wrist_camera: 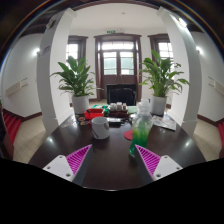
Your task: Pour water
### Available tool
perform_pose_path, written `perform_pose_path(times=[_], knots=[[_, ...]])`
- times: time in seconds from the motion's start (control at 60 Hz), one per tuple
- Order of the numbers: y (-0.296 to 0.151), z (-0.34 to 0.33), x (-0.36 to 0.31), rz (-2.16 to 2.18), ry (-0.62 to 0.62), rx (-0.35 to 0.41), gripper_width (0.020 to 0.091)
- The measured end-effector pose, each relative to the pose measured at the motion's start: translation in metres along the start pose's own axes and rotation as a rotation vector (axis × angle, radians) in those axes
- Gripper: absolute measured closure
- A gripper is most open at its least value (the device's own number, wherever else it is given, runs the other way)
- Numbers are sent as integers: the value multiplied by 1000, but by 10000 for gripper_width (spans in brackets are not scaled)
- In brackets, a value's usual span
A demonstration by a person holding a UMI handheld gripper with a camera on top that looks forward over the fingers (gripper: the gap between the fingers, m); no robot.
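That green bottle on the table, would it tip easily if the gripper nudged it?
Probably. The green bottle stands upright, tall and narrow, so a push near its top would likely topple it. It looks like translucent plastic, so probably light and slightly squashy; I cannot tell how full it is. The gripper is open, short of it.

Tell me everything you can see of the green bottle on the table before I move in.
The green bottle stands upright on the dark round table, just beyond the claw's right finger. It looks like translucent green plastic with a paler upper part; whether it is capped cannot be told. A white cup stands apart to its left. The claw is open and touches nothing.
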State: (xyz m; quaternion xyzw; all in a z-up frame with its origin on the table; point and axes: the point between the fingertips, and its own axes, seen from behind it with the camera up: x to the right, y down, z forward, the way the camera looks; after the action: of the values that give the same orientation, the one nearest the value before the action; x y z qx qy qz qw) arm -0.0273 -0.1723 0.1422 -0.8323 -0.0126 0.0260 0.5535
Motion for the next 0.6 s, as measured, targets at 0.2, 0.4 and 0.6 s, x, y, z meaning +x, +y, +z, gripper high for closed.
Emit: perform_pose_path(times=[0.2, 0.4, 0.6], knots=[[26, 29, 69, 59, 74, 33, 250], [12, 88, 107, 66, 72, 90, 250], [-13, 134, 114, 35, 51, 143, 250]])
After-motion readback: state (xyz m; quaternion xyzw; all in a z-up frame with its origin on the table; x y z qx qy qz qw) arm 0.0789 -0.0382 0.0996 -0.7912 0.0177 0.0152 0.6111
